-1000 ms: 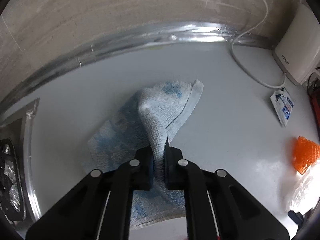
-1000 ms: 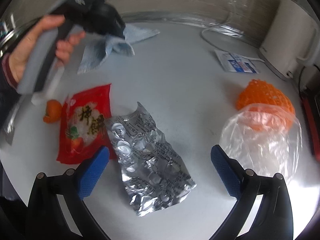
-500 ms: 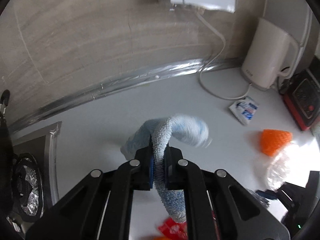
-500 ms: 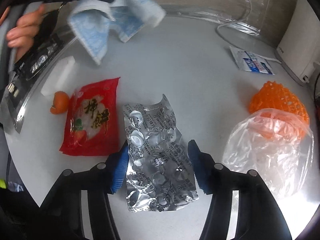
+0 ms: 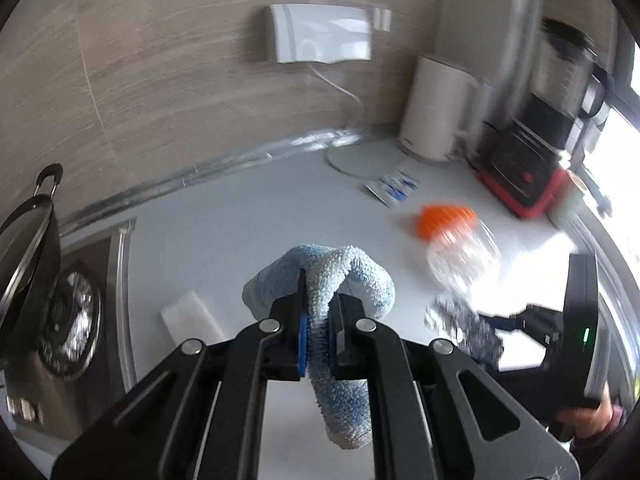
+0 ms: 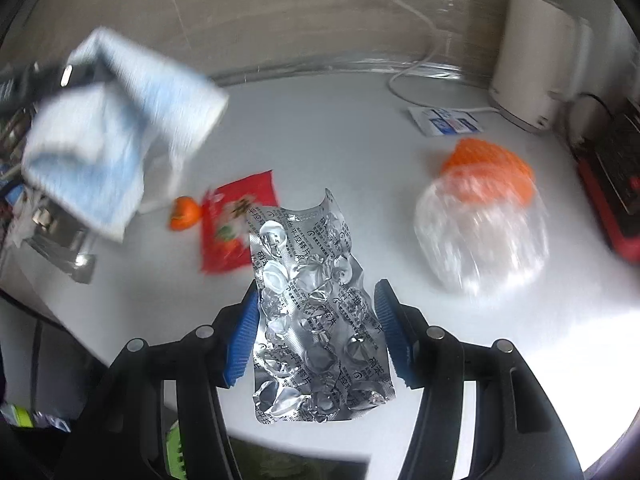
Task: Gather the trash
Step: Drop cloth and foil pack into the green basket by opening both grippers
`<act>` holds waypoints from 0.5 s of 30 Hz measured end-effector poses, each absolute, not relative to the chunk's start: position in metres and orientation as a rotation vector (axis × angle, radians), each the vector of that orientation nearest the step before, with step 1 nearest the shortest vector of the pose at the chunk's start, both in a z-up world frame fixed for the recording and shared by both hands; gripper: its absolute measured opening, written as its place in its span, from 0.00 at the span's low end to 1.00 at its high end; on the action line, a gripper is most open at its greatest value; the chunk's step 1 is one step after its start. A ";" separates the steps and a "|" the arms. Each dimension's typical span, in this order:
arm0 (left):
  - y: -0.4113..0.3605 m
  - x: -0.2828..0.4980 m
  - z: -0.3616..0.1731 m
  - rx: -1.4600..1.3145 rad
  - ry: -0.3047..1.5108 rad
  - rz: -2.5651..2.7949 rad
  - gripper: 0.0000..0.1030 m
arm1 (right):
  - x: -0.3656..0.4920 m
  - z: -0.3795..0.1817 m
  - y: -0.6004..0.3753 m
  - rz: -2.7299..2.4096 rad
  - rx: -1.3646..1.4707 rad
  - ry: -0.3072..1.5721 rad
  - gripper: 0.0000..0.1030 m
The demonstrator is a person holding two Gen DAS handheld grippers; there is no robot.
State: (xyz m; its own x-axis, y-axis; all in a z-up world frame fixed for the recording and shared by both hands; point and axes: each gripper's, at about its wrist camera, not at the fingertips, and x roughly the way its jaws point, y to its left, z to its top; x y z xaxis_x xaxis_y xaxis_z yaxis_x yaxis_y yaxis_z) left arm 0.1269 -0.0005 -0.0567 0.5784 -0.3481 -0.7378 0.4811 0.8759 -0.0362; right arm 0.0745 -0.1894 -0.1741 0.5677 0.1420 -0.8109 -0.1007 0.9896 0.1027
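The left gripper has lifted the cloth clear of the bench, jaws pinching a fold. The right gripper, wide open a second ago, now has its jaws pressed on the foil pack's edges, raising it beside the red wrapper. That wrapper and the orange net beyond it await collection.

Cloth up, blister pack gripped

L gripper lifted blue cloth off counter toward 10 o'clock; R gripper jaws narrowed onto foil blister pack, raising it.
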 end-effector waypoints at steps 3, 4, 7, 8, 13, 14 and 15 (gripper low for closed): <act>0.001 0.079 -0.062 0.206 0.835 -0.518 0.07 | 0.035 -0.166 -0.190 0.139 0.091 0.946 0.55; 0.002 0.059 -0.065 0.221 0.841 -0.532 0.07 | 0.023 -0.165 -0.191 0.137 0.099 0.946 0.55; 0.000 0.006 -0.079 0.262 0.888 -0.591 0.07 | -0.010 -0.162 -0.192 0.155 0.119 0.952 0.55; 0.000 -0.006 -0.082 0.270 0.900 -0.601 0.07 | -0.018 -0.162 -0.191 0.158 0.118 0.956 0.56; -0.006 -0.059 -0.120 0.292 1.014 -0.621 0.07 | -0.064 -0.174 -0.187 0.207 0.125 0.996 0.56; -0.008 -0.067 -0.129 0.288 1.040 -0.628 0.07 | -0.071 -0.177 -0.185 0.215 0.120 1.002 0.56; -0.008 -0.073 -0.137 0.292 1.058 -0.625 0.07 | -0.080 -0.179 -0.183 0.226 0.114 1.013 0.56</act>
State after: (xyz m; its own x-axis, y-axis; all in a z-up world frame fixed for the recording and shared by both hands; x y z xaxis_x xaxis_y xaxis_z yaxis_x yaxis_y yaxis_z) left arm -0.0732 -0.0082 -0.1368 0.3402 -0.3373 -0.8778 0.6067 0.7919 -0.0691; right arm -0.0796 -0.1831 -0.1791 0.5084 0.2393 -0.8272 -0.1342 0.9709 0.1983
